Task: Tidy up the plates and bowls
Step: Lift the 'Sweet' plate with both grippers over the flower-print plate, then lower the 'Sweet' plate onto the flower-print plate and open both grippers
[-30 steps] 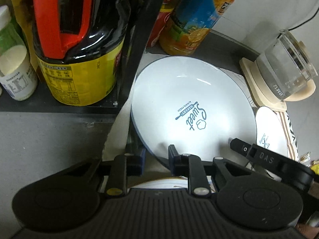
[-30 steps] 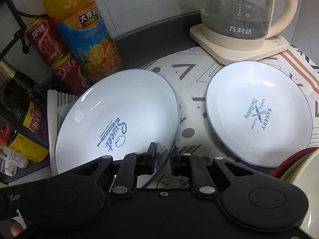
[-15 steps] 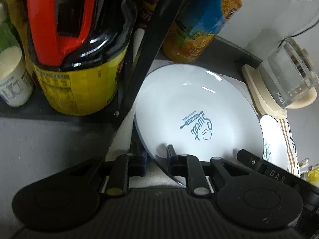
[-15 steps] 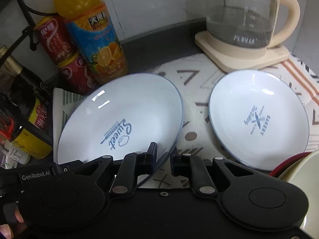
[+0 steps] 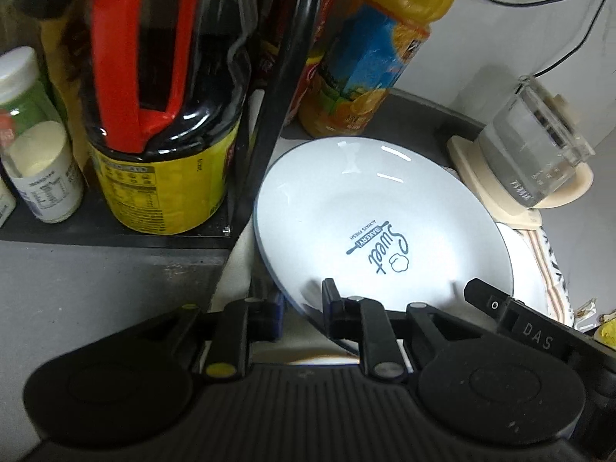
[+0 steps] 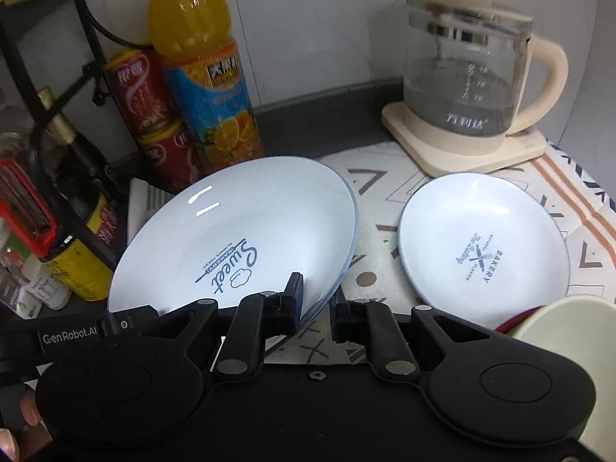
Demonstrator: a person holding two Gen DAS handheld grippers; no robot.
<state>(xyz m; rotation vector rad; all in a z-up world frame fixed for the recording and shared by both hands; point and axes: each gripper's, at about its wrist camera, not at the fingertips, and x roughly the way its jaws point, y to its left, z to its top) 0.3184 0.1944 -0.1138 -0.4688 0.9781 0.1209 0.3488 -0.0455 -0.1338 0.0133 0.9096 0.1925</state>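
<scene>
Sweet plate point(image 6: 231, 231), tilted, lower left of the right wrist view, pinched at its near rim by both tools: right gripper point(image 6: 315, 304) clamped on the edge, left gripper point(image 5: 302, 308) likewise. Bakery plate point(image 6: 481, 246) lying flat on the patterned mat point(image 6: 385, 177), right of frame, just below the kettle point(image 6: 466, 88). Stacking not yet done; cream bowl point(image 6: 569, 346) at lower right waiting too.

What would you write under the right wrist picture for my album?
Both hand-held grippers pinch the tilted Sweet plate beside the Bakery plate.
</scene>
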